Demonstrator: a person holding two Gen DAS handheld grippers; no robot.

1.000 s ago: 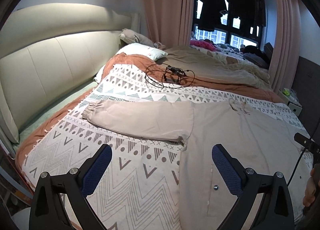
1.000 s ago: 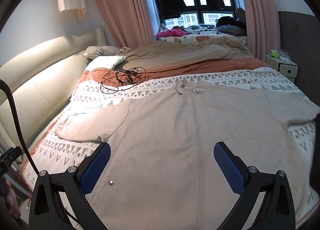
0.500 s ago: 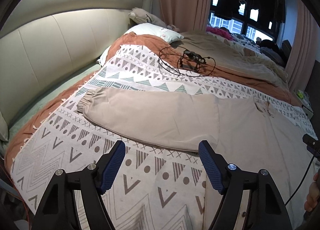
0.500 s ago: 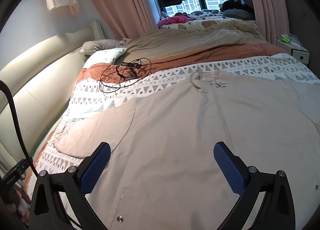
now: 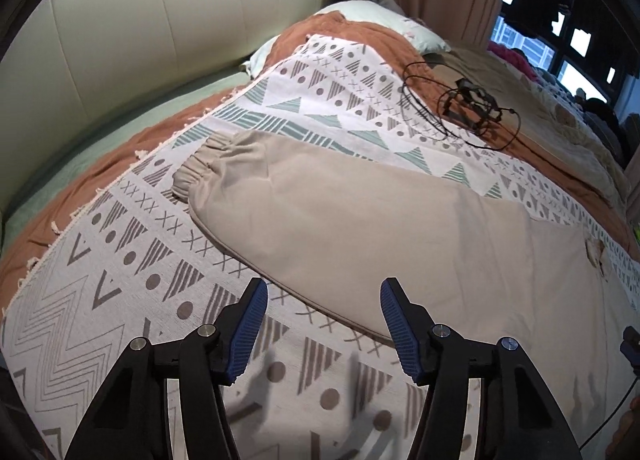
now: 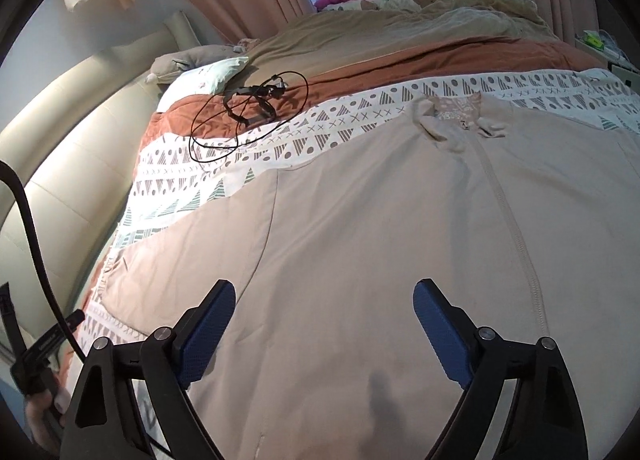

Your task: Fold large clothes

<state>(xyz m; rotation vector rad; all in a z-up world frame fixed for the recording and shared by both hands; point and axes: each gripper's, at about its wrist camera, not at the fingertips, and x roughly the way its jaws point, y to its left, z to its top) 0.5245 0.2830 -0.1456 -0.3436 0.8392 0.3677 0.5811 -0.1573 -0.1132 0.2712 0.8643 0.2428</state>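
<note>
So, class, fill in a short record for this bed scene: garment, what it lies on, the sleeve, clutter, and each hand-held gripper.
garment: beige jacket, spread flat, zip front up
surface: patterned blanket on the bed
sleeve: left sleeve stretched out, elastic cuff towards the headboard
clutter: black cable coiled beyond the jacket
left hand-held gripper: jaws closing, nothing between them, at the sleeve's lower edge
right hand-held gripper: jaws closing, nothing gripped, over the jacket body
</note>
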